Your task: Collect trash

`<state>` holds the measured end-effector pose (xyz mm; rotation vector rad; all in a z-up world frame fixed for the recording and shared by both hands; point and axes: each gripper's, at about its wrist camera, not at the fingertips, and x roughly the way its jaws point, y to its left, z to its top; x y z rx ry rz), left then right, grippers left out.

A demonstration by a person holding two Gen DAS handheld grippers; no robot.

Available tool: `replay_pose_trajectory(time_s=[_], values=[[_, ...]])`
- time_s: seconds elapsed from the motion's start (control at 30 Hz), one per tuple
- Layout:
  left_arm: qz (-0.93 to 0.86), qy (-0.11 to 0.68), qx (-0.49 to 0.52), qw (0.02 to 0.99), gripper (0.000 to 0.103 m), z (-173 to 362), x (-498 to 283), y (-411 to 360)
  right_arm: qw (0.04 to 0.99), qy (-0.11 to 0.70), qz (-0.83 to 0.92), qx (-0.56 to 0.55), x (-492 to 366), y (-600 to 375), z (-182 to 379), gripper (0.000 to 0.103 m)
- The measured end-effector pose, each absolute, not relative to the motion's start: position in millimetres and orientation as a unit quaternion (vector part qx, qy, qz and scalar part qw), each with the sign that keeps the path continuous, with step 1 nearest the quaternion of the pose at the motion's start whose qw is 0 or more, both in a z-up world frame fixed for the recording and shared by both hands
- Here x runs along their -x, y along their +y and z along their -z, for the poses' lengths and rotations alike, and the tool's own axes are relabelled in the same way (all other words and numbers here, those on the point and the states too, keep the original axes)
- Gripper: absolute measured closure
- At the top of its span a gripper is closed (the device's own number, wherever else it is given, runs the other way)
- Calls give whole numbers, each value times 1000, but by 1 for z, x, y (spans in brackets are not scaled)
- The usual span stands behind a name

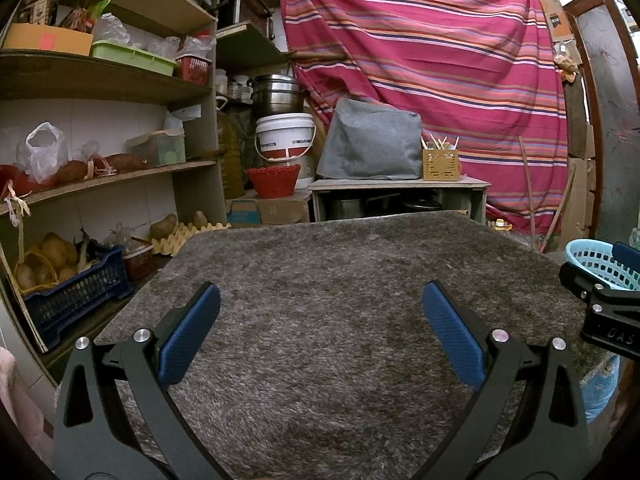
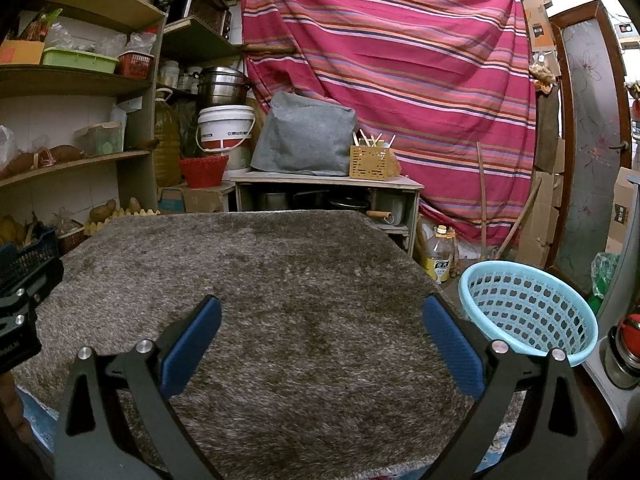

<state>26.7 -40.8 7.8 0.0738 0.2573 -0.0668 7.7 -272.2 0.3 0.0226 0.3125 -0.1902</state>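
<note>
A light blue perforated plastic basket [image 2: 528,312] stands at the right edge of a table covered by a shaggy grey-brown rug [image 2: 260,280]; it also shows at the far right of the left wrist view [image 1: 600,264]. I see no trash on the rug in either view. My left gripper [image 1: 320,304] is open and empty above the rug [image 1: 320,280]. My right gripper [image 2: 320,312] is open and empty above the rug, with its right finger [image 2: 452,344] close to the basket. The right gripper's body shows at the right edge of the left wrist view [image 1: 608,304].
Wooden shelves [image 1: 112,176] with boxes, bags and potatoes stand at the left. A blue crate [image 1: 76,296] sits low at the left. A low cabinet [image 2: 328,196] with a grey covered object stands behind the table, before a red striped cloth [image 2: 400,80]. An oil bottle [image 2: 440,256] stands on the floor.
</note>
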Motion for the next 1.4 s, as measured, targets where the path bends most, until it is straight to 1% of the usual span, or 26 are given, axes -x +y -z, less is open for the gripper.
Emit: replay_pose_trajectory(time_s=[0.23,1.4], values=[[37,123,-41,991,5,-15,-29,-34,983,156,94,-11,-7,-274,0,4],[40,119,-42,991,5,-12,-27,-32,983,152,99,-11,-4,-270,-9,4]])
